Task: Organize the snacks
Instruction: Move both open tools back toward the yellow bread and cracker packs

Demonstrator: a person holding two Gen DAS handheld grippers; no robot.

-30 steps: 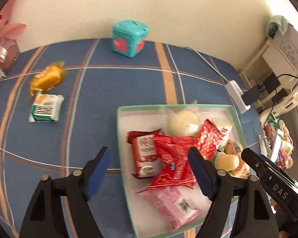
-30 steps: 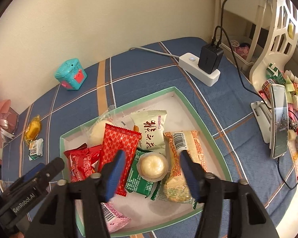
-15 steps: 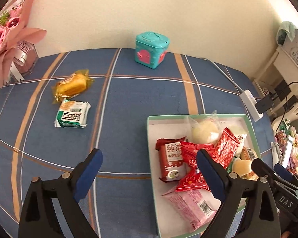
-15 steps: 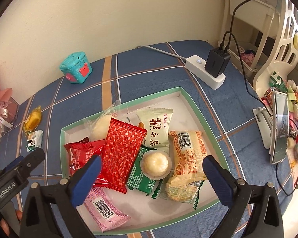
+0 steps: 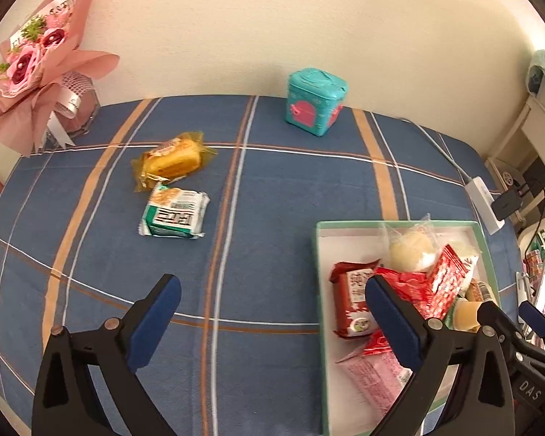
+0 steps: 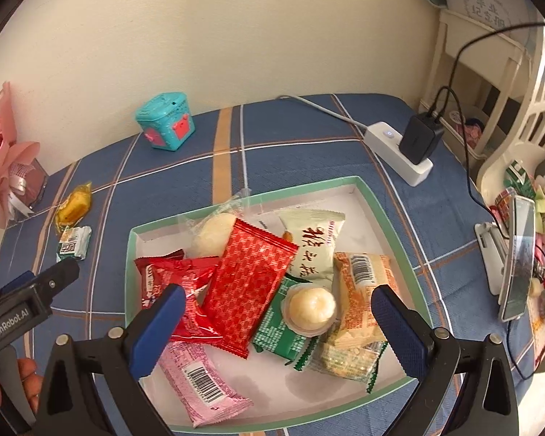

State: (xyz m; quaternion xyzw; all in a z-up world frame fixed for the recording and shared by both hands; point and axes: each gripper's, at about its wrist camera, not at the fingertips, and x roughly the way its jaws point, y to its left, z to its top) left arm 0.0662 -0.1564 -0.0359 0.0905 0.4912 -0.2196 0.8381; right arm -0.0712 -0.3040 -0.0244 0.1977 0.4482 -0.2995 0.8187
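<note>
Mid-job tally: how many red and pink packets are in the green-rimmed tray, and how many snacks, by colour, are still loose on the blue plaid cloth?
Red foil packets in the green-rimmed tray: 3
Pink packet in the tray: 1
Yellow-wrapped cake on the blue plaid cloth: 1
Green-and-white packet on the cloth: 1
Total: 6

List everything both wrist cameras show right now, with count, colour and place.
tray: 1, white with green rim, on the cloth, holding most snacks
tray snacks: about nine, red, pink, green, cream, orange, piled overlapping
gold snack: 1, loose on cloth, left of tray
green-white snack: 1, touching the gold one
teal box: 1, pink doors, by the wall
bouquet: 1, pink, far left corner
power strip: 1, white, black charger plugged in
phone: 1, on white stand, right edge
tablecloth: 1, blue plaid
left tool: jaws opening, nothing between
right tool: open above tray, holding nothing
</note>
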